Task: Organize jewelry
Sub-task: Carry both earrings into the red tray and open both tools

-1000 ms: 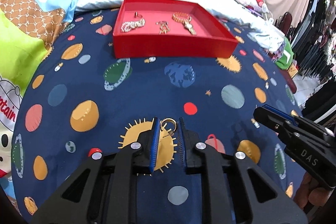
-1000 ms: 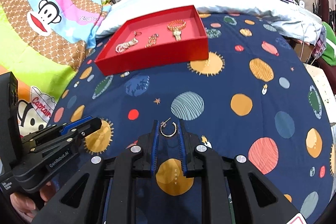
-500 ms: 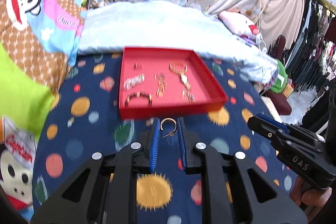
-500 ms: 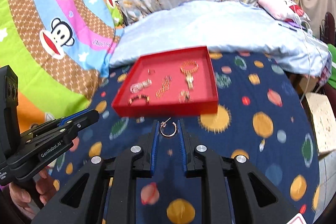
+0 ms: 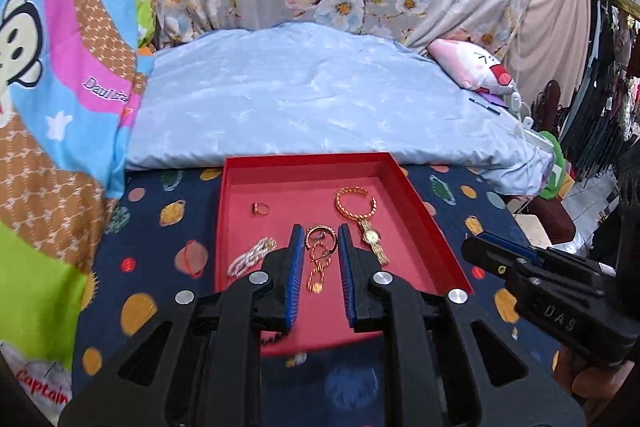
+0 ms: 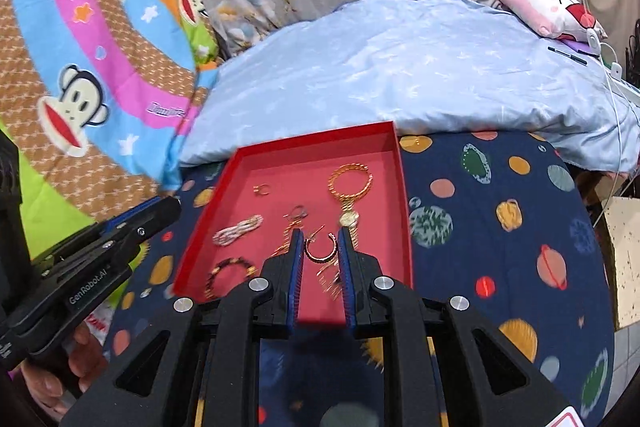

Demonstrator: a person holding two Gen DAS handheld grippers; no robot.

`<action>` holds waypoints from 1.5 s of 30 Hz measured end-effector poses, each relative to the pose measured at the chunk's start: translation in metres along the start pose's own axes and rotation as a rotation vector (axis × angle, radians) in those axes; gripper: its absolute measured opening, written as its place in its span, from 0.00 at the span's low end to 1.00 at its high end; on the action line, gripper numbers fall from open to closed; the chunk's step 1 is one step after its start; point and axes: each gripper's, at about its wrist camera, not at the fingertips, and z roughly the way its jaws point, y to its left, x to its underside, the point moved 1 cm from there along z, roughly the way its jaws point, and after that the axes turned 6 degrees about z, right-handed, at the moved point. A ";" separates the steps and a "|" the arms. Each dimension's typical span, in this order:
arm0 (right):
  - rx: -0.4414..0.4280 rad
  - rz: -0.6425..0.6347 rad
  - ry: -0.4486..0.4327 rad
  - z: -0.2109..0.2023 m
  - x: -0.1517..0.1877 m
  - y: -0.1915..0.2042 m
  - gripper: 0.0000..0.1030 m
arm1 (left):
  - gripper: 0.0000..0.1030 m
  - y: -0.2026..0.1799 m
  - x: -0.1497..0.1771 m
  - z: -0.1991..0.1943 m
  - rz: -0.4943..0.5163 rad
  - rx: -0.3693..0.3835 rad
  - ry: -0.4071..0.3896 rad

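A red tray (image 5: 424, 219) (image 6: 404, 211) lies on the planet-print bedspread and holds a gold watch (image 5: 370, 233) (image 6: 349, 195), a small ring (image 5: 259, 208) (image 6: 262, 189), a sparkly bracelet (image 5: 252, 257) (image 6: 237, 230), a beaded bracelet (image 6: 230, 273) and dangly gold earrings. My left gripper (image 5: 319, 237) is shut on a gold hoop earring (image 5: 320, 237) above the tray's middle. My right gripper (image 6: 319, 245) is shut on a second gold hoop earring (image 6: 320, 249) over the tray's front part. Each gripper shows in the other's view, held by a hand.
A light blue pillow (image 5: 320, 107) lies just behind the tray. A monkey-print blanket (image 6: 80, 67) rises on the left, floral curtains hang behind. A pink plush (image 6: 556, 11) sits at the back right. The bed edge and clothes racks (image 5: 600, 107) are at the right.
Both grippers have risen and travelled forward from the bedspread to above the red tray, each still holding its hoop earring. The tray now lies directly under the fingertips.
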 end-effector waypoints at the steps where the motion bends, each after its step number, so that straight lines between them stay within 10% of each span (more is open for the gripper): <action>1: 0.008 -0.001 0.004 0.007 -0.002 -0.002 0.15 | 0.16 0.000 -0.002 0.008 0.003 -0.002 0.006; 45: 0.067 -0.017 0.082 0.097 -0.011 -0.025 0.15 | 0.16 0.008 -0.005 0.115 -0.001 -0.029 0.108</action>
